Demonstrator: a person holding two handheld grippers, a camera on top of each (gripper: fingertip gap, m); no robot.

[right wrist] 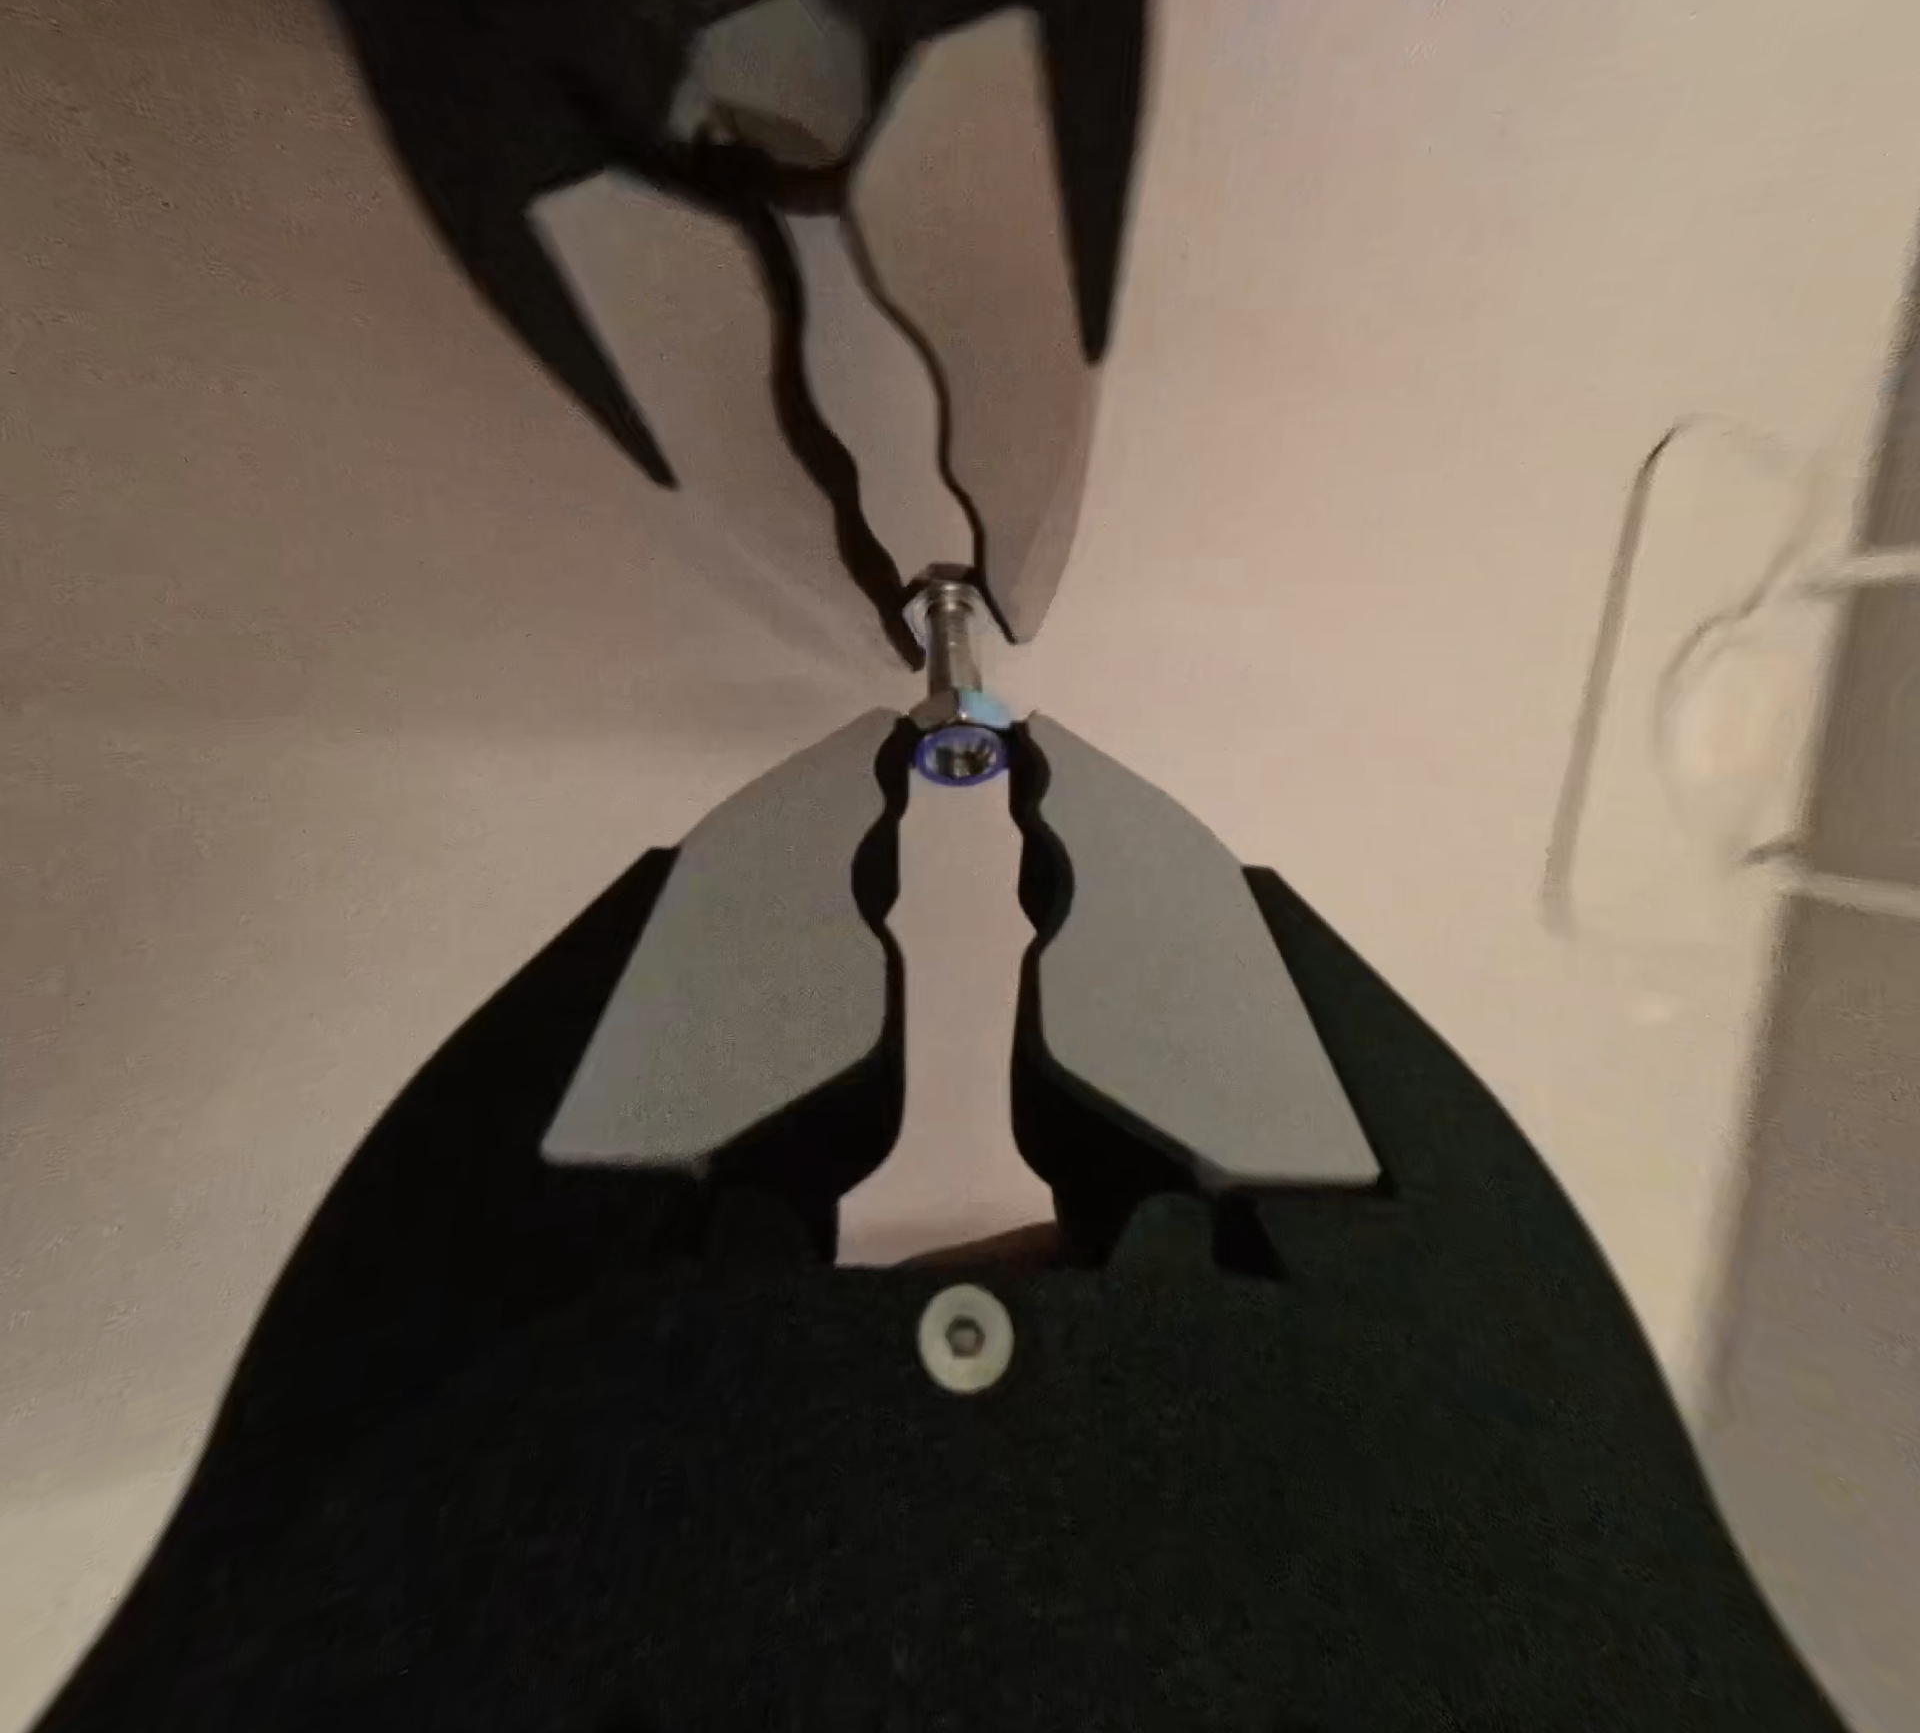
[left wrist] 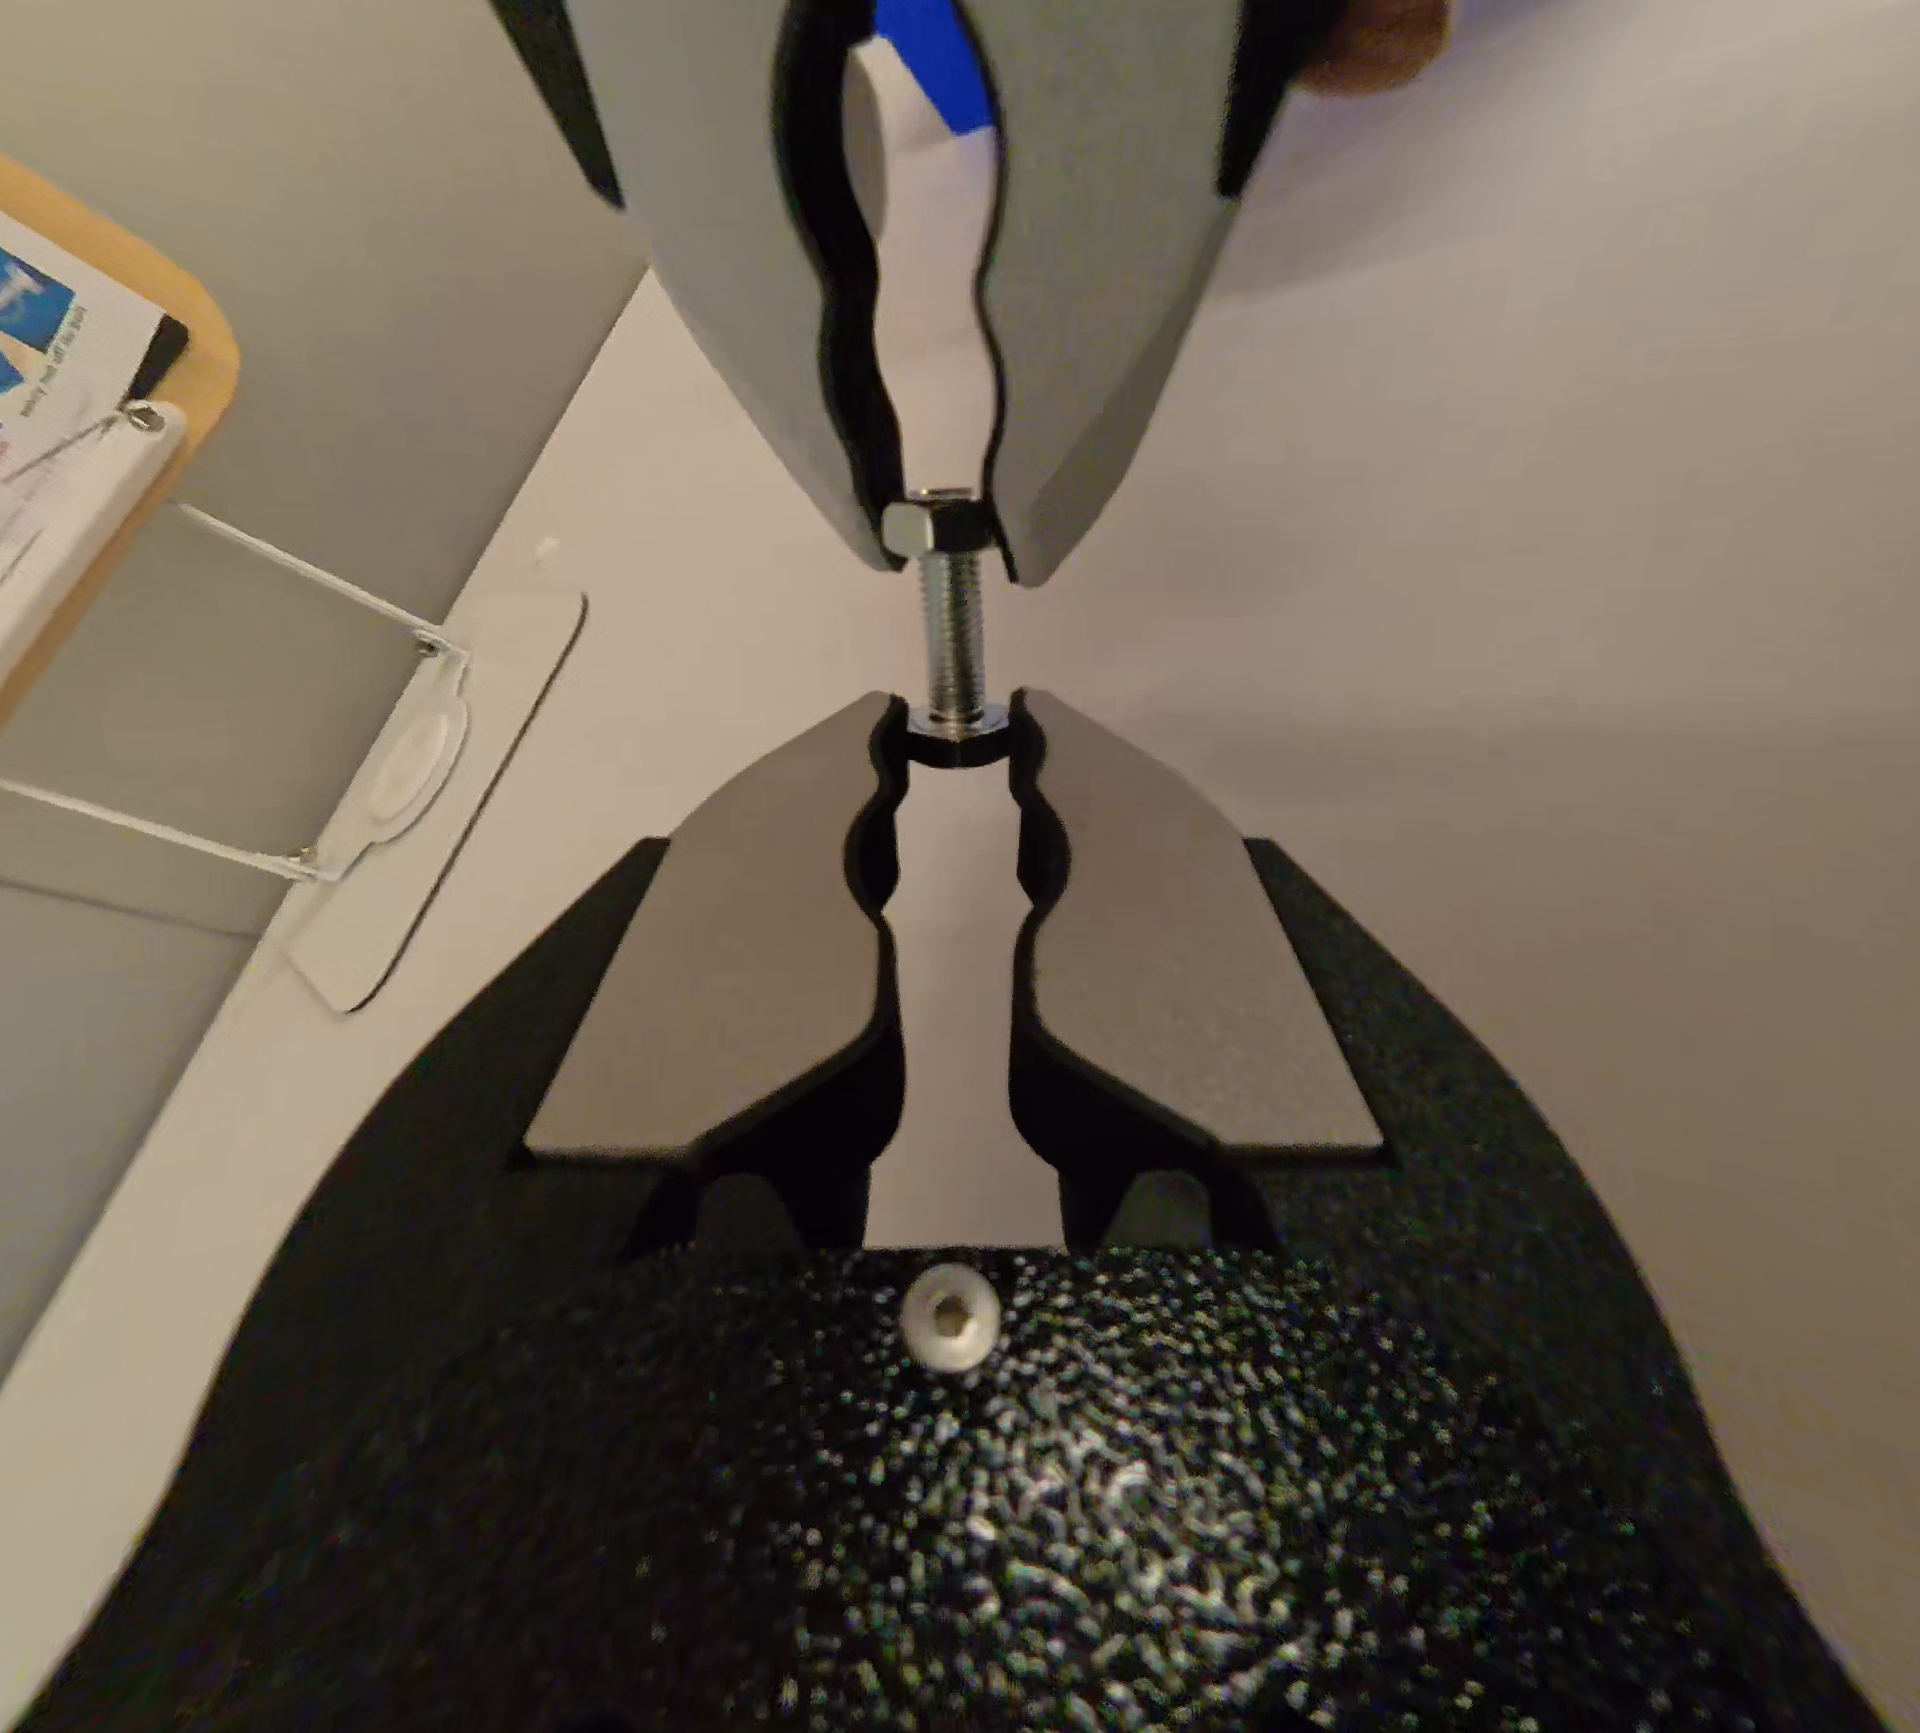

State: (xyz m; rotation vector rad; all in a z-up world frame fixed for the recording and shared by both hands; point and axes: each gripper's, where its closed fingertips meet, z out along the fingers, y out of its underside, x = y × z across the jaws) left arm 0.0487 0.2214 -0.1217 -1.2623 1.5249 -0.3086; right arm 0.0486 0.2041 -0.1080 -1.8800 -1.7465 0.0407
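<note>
Two claws are pinched on one steel bolt (left wrist: pixel 954 655): its head by the left claw (left wrist: pixel 951 727), its nut (left wrist: pixel 935 528) by the right claw (right wrist: pixel 954 733), above a white surface (left wrist: pixel 1455 540).

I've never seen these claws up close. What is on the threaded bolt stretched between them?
A silver hex nut sits on the bolt, gripped by the right claw. The left claw grips the bolt's head. Threads inside the nut are hidden.
</note>
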